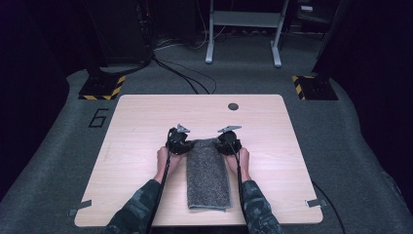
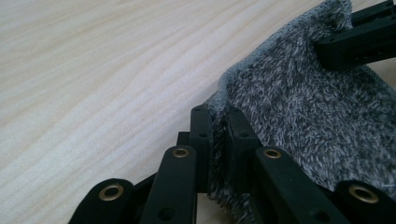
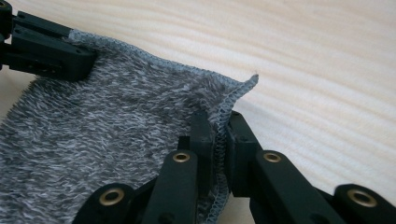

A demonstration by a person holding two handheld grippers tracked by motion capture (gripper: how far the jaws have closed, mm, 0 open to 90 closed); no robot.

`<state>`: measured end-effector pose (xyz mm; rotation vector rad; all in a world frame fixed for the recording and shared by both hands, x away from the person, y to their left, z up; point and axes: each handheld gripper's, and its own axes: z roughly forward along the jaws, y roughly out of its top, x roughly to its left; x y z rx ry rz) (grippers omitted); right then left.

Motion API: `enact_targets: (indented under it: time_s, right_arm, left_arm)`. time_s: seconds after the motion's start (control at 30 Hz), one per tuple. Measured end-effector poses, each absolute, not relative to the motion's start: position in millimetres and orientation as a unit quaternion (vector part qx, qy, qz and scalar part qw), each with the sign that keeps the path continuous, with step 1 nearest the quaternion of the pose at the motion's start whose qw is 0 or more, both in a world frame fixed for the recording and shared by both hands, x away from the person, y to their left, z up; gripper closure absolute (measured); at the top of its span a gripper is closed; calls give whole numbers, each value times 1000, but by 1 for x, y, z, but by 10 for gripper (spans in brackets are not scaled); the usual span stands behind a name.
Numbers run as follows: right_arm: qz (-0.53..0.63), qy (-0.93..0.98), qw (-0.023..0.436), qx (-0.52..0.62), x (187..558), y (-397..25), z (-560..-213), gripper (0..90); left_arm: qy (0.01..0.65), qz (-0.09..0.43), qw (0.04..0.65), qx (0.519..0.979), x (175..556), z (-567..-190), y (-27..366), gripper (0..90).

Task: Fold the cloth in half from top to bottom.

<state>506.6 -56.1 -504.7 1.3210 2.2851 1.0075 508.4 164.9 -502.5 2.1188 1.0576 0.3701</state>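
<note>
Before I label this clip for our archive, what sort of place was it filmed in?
Probably a lab or recording studio, not a home: a bare wooden table stands on grey carpet, flanked by stand bases with yellow-black hazard tape, and cables trail across the floor. A number 6 marks the floor.

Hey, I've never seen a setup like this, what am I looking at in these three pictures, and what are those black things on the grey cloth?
A person sits at a wooden table and holds a hand-operated tool with two black jaws in each hand. The high view looks down from above: the left gripper and the right gripper sit at the far corners of a folded grey towel. The other two pictures come from small cameras riding on the tools, looking along their jaws. In the left gripper view, the jaws are pinched on one towel corner; in the right gripper view, on the other corner, with its stitched edge between them.
</note>
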Motion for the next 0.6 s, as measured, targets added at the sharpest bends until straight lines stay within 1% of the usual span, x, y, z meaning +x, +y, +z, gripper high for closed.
enact_targets:
  time_s: [0.3, 0.53, 0.6]
  right_arm:
    - [362, 798, 187, 444, 504, -57, -493, 841]
    - [370, 794, 197, 441, 506, -54, -489, 842]
    - [370, 799, 208, 427, 508, -55, -488, 843]
  left_arm:
    - [400, 163, 373, 821, 507, -489, 166, 832]
    - [397, 174, 376, 819, 509, -482, 168, 833]
    - [394, 182, 375, 819, 511, -479, 168, 833]
